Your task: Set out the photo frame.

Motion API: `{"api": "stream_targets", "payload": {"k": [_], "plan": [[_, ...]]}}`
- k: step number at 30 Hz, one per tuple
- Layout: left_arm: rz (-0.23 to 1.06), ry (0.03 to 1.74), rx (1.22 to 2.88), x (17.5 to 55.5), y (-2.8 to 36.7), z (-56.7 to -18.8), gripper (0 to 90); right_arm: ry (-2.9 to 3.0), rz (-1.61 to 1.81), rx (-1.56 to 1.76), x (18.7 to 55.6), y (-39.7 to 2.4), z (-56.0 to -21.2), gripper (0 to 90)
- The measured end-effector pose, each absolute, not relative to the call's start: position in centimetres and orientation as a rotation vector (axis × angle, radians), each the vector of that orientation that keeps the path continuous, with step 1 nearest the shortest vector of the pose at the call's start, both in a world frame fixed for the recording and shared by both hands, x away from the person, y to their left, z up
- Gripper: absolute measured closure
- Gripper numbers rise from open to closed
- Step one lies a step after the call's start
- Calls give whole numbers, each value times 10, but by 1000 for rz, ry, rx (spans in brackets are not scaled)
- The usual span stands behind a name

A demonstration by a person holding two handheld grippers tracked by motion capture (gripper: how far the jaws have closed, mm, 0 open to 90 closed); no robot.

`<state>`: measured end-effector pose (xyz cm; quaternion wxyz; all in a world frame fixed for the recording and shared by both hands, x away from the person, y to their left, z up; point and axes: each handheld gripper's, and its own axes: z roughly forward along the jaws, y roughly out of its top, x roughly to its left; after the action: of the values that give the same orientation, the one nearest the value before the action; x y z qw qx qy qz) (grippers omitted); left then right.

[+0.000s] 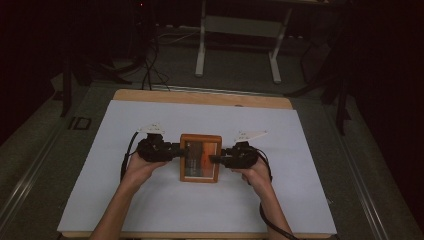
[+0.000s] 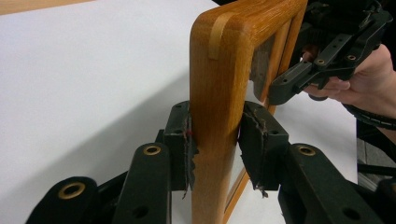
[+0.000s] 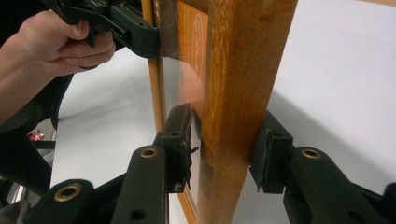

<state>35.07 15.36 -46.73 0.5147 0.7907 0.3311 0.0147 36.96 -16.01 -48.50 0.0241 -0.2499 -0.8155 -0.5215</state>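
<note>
Surface (image 1: 150, 210): white sheet over a wooden top, wood edge exposed along the far side at upper centre of the frame. Floor (image 1: 45, 150): grey, carpet-like, around the surface on all sides. White metal stand (image 1: 240, 30) with two legs at top centre. Black cables (image 1: 150, 65) trail across the floor at upper left. Room dim; far corners and right edge fall into darkness.

The picture frame (image 2: 219, 93) is warm, smoothly varnished wood with visible grain and a clear, reflective glass pane (image 3: 184, 70). The gripper pads (image 2: 186, 144) look like frayed black rubber on matt black plastic. The white table cover (image 1: 150, 200) is smooth and matt.
</note>
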Motion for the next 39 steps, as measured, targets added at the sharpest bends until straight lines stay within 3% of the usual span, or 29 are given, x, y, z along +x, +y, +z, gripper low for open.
{"api": "stream_targets", "payload": {"k": [30,39], "plan": [[53,848,1882,353,150,-471,654,-2492,-1634,-797,376,-162,-492,611],[87,849,1900,349,149,-472,618,-2507,-1636,-819,376,-162,-492,594]]}}
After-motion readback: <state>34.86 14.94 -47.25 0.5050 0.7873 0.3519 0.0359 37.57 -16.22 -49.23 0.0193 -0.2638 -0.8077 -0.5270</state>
